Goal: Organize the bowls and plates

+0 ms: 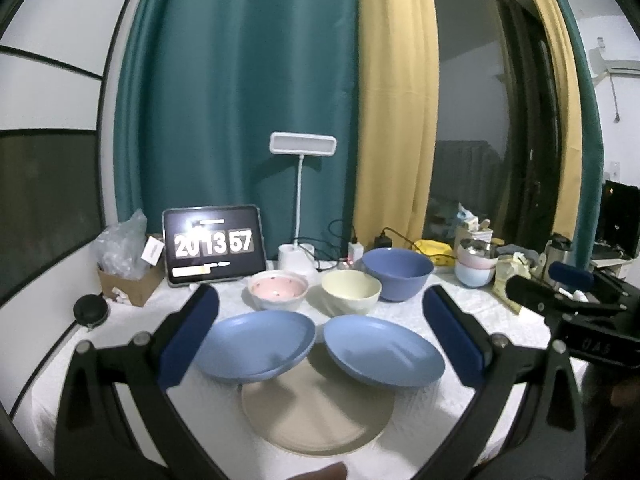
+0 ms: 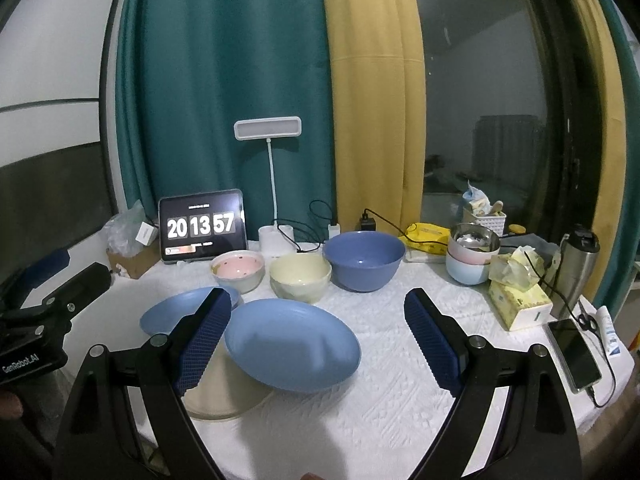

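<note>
Tablet clock (image 2: pixel 202 225); desk lamp (image 2: pixel 267 128); tissue box (image 2: pixel 520 300); phone (image 2: pixel 574 354)

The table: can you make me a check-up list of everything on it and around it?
Surface: table under a white textured cloth.
Job's things: two blue plates resting on a beige plate; pink bowl, cream bowl and blue bowl in a row behind.
Clutter: tablet clock, lamp, tissue box, phone, flask, stacked bowls.
Grippers: left hand-held gripper and right hand-held gripper both open, holding nothing.
Cables: black cable across the tissue box; more behind the lamp.
Surroundings: teal curtain, yellow curtain, dark window.
</note>
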The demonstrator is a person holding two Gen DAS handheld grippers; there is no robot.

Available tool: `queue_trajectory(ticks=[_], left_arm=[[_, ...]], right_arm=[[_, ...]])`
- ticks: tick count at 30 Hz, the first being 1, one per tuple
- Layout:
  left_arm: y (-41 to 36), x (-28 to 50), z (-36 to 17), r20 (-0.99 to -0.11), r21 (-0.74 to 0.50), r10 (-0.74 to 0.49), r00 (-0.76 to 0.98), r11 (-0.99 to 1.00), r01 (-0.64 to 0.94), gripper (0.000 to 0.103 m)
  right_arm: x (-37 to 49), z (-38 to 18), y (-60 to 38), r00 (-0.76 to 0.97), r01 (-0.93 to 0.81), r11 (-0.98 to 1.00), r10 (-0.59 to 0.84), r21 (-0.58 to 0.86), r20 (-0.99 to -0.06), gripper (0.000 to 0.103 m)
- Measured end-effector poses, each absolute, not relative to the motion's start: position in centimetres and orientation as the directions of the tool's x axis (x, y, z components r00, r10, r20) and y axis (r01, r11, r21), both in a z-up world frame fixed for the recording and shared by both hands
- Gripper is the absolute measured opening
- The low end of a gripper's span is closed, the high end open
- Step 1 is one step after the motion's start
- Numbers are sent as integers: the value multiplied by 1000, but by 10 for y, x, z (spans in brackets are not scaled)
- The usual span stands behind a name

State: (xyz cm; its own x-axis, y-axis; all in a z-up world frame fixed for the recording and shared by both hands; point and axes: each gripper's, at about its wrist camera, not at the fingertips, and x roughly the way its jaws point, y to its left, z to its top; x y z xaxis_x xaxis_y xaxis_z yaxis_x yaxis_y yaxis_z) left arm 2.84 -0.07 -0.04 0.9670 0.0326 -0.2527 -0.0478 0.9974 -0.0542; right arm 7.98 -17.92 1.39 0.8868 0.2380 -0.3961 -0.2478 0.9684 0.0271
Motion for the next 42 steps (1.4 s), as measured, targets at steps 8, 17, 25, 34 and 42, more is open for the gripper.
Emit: queue_trajectory(ticks=[8, 17, 25, 34, 42], left_arm=[[2, 37, -7, -271, -64, 28, 962, 997, -47, 103], [4, 46, -14, -280, -64, 27, 960, 997, -47, 103], [0, 51, -17, -279, -63, 27, 960, 997, -47, 103], [-1, 51, -17, -267, -66, 29, 963, 997, -48, 103], [0, 50, -17, -268, -66, 31, 963, 997, -50, 103]], right_arm=[[88, 13, -182, 888, -236, 972, 225, 23, -402, 91], [95, 4, -187, 881, -231, 973, 222, 29, -417, 91], [101, 1, -187, 876, -222, 974, 215, 35, -431, 91], [103, 0, -188, 876, -223, 974, 216, 36, -432, 91], [104, -1, -188, 876, -222, 974, 215, 35, -432, 91]])
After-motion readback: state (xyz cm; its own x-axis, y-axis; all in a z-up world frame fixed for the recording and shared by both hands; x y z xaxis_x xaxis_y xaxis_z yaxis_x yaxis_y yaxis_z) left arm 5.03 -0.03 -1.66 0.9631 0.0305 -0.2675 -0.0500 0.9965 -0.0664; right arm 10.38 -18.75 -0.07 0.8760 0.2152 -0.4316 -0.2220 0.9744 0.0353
